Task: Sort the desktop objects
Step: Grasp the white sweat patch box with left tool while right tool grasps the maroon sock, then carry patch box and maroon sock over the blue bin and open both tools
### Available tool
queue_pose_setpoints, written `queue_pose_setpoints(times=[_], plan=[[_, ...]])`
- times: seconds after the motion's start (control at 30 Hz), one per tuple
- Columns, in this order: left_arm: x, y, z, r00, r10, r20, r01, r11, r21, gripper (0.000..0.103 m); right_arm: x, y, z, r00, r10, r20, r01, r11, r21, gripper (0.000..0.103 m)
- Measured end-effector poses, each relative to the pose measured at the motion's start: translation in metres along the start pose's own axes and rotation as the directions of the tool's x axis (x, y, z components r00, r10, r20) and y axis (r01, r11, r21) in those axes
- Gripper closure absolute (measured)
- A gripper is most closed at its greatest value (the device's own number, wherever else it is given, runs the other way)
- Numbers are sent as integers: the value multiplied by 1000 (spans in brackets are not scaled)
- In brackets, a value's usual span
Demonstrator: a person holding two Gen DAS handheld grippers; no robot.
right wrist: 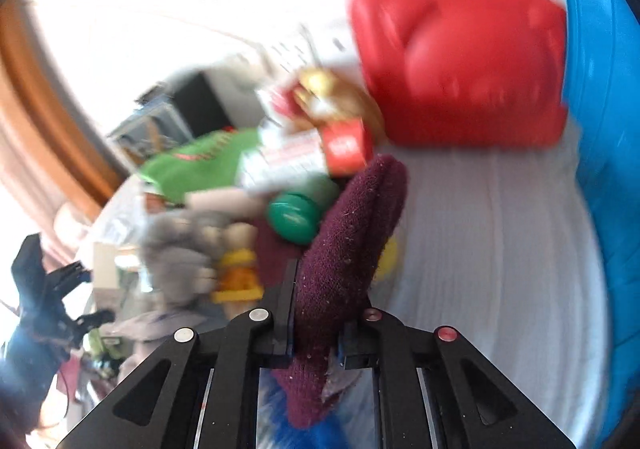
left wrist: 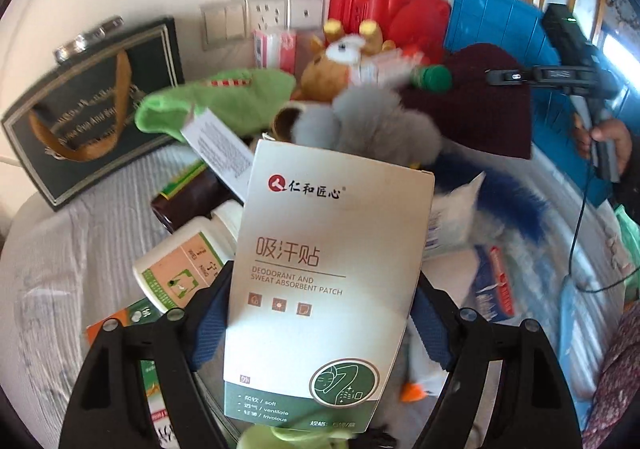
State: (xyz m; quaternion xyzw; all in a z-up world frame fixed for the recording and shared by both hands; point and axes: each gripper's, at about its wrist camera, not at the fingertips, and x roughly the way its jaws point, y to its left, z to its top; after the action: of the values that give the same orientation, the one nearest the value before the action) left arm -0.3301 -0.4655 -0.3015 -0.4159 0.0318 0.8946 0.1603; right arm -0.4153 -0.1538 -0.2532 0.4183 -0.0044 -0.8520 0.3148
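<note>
My left gripper (left wrist: 320, 309) is shut on a white box of sweat-absorbent patches (left wrist: 320, 249), its blue pads (left wrist: 210, 321) pressing the box's two long sides, above a heap of objects. My right gripper (right wrist: 320, 313) is shut on a fold of a maroon knitted hat (right wrist: 352, 233), which rises from between the jaws. In the left wrist view the same maroon hat (left wrist: 472, 105) lies at the heap's right, with the right gripper (left wrist: 496, 78) at its edge and a hand (left wrist: 608, 137) holding it. The right wrist view is blurred.
The heap holds a green cloth (left wrist: 216, 97), a brown plush toy (left wrist: 332, 65), grey fluff (left wrist: 376, 121), a white bottle (left wrist: 184, 261) and a green cap (right wrist: 296, 217). Behind stand a red plastic case (right wrist: 460, 61), a blue panel (left wrist: 500, 21) and a dark gift bag (left wrist: 92, 101).
</note>
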Motion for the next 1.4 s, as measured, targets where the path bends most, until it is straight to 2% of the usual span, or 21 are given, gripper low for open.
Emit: queue_pose_setpoints(times=[0.17, 0.37, 0.57, 0.67, 0.77, 0.87, 0.93, 1.0, 1.07, 1.1, 1.2, 1.27, 1.33, 1.37, 1.4], plan=[[-29, -19, 3, 998, 27, 54, -26, 1000, -16, 23, -57, 30, 4, 996, -23, 81, 32, 993, -111, 91], [-67, -65, 8, 993, 35, 116, -39, 999, 28, 23, -115, 46, -4, 991, -19, 131, 36, 991, -126, 91], [-92, -123, 26, 989, -31, 148, 15, 994, 105, 23, -180, 59, -11, 974, -43, 221, 68, 992, -107, 91], [-98, -164, 48, 983, -72, 168, 41, 983, 179, 23, -215, 58, -10, 962, -65, 267, 92, 992, -89, 91], [-104, -206, 82, 972, -114, 206, 69, 974, 214, 23, -260, 48, -4, 938, -82, 337, 112, 991, -71, 91], [-112, -264, 131, 948, -179, 264, 107, 958, 265, 23, -318, 28, 3, 899, -111, 423, 136, 990, -29, 91], [-115, -300, 161, 932, -206, 299, 111, 945, 307, 23, -365, 12, 7, 857, -154, 491, 186, 982, -17, 91], [-117, -341, 195, 908, -252, 336, 133, 931, 340, 23, -405, -6, 11, 818, -202, 538, 240, 971, -1, 91], [-114, -389, 231, 881, -297, 368, 149, 913, 381, 23, -437, -28, 15, 790, -241, 563, 276, 961, 25, 91], [-111, -405, 244, 875, -308, 374, 154, 908, 389, 23, -453, -43, 18, 779, -261, 571, 289, 956, 43, 91], [-95, -467, 290, 857, -342, 386, 172, 895, 411, 23, -491, -97, 27, 759, -328, 562, 336, 937, 94, 91], [-82, -498, 314, 855, -356, 376, 190, 892, 410, 23, -503, -131, 32, 761, -362, 538, 357, 927, 118, 91], [-65, -532, 338, 861, -340, 378, 174, 895, 410, 23, -508, -169, 38, 770, -401, 497, 378, 913, 152, 87], [-57, -546, 348, 871, -328, 367, 166, 898, 408, 21, -509, -181, 37, 770, -421, 479, 392, 905, 166, 86], [-49, -554, 356, 882, -316, 348, 161, 899, 408, 19, -507, -197, 39, 772, -446, 454, 409, 894, 184, 75]])
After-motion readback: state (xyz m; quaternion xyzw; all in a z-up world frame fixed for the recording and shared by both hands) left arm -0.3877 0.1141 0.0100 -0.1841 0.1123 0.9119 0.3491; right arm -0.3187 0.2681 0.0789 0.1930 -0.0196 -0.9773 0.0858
